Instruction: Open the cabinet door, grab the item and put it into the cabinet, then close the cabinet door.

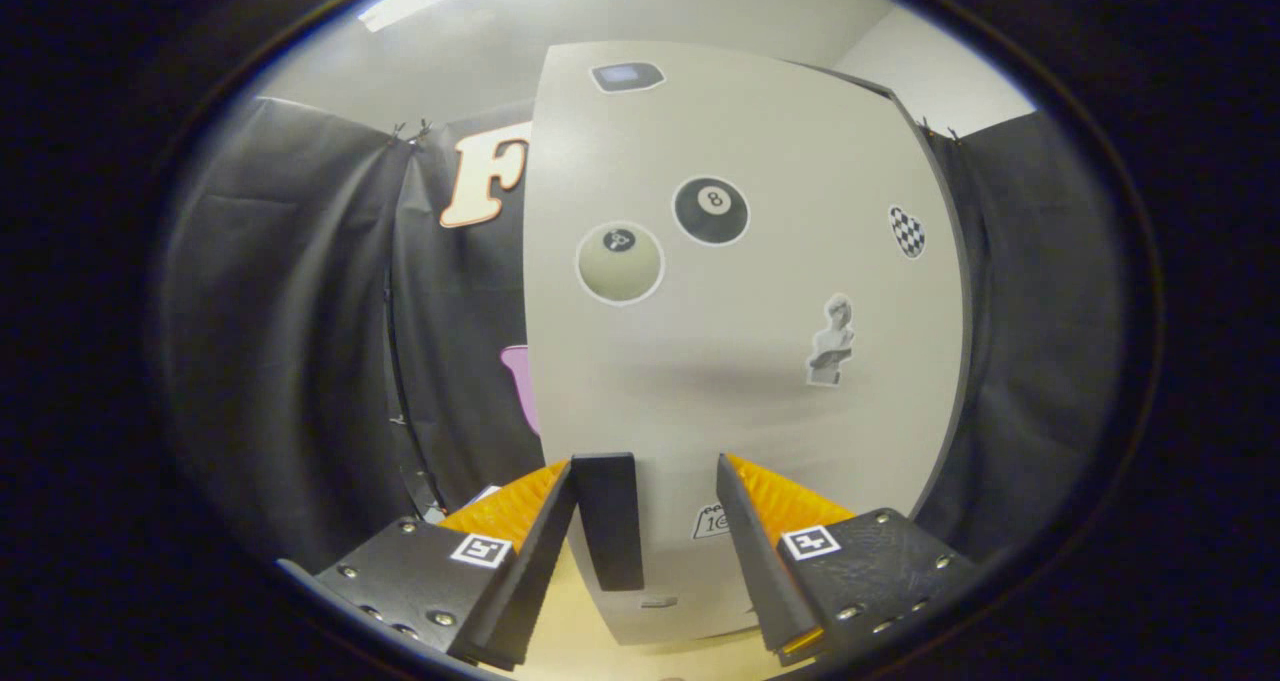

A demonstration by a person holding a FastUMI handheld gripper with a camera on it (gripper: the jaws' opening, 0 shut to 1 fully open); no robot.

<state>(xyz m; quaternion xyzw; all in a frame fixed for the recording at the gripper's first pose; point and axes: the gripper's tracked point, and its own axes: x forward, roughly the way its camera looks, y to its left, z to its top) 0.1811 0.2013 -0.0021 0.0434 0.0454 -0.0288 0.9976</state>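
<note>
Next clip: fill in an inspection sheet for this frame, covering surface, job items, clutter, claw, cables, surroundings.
Surface: pale wooden tabletop under the cabinet.
Job's things: light grey cabinet door, shut, bearing stickers; black upright handle near its lower left edge. Item to store: nothing seen.
Clutter: nothing seen.
Claw: claw open, the handle between its fingers beside the left one; contact cannot be told.
Cables: nothing seen.
Surroundings: black cloth booth wall, white ceiling.

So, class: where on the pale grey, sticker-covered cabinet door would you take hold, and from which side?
Probably the black upright bar handle, low on the pale grey cabinet door near its left edge. It is narrow and vertical, so come straight at the door face with one finger on each side of it. The gripper is open, with the handle between its fingers, nearer the left one.
</note>
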